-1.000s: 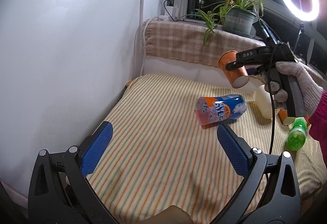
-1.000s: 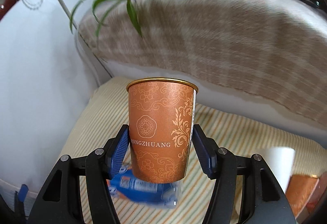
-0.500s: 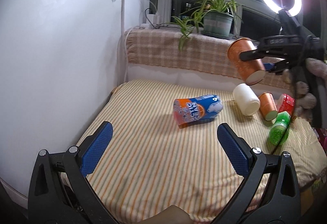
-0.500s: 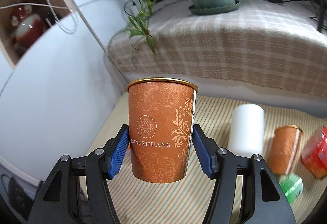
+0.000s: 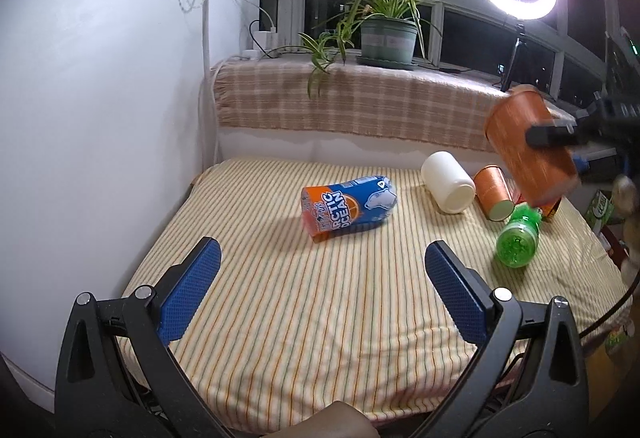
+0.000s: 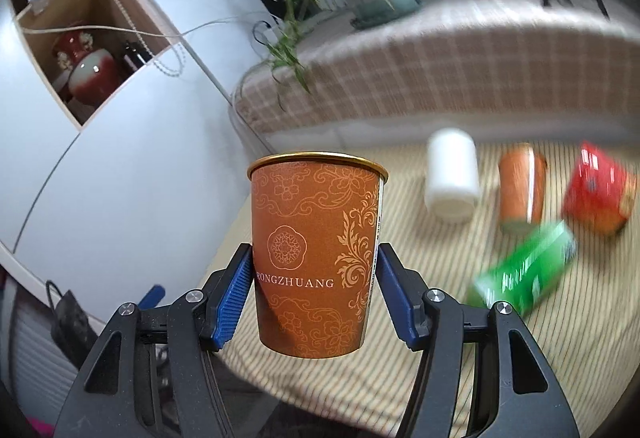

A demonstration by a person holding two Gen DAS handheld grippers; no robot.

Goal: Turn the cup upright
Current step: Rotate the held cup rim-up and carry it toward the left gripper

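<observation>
My right gripper (image 6: 316, 290) is shut on an orange paper cup (image 6: 316, 258) with gold patterns, its blue pads pressing both sides. In the left wrist view that cup (image 5: 528, 150) hangs tilted in the air above the right side of the striped bed, rim end lower right, with the right gripper (image 5: 560, 136) across it. My left gripper (image 5: 320, 290) is open and empty, low over the near part of the striped sheet (image 5: 304, 310).
On the sheet lie a blue and orange bottle (image 5: 348, 208), a white cup (image 5: 448, 182), a second orange cup (image 5: 494, 192), a green bottle (image 5: 518, 238) and a red can (image 6: 598, 192). A white cabinet (image 5: 100, 118) stands left; a plaid sill with a plant (image 5: 386, 34) behind.
The right gripper has carried the cup to the right and upward, tilting it. The left gripper has pulled back and raised its view; the table objects have not moved.
</observation>
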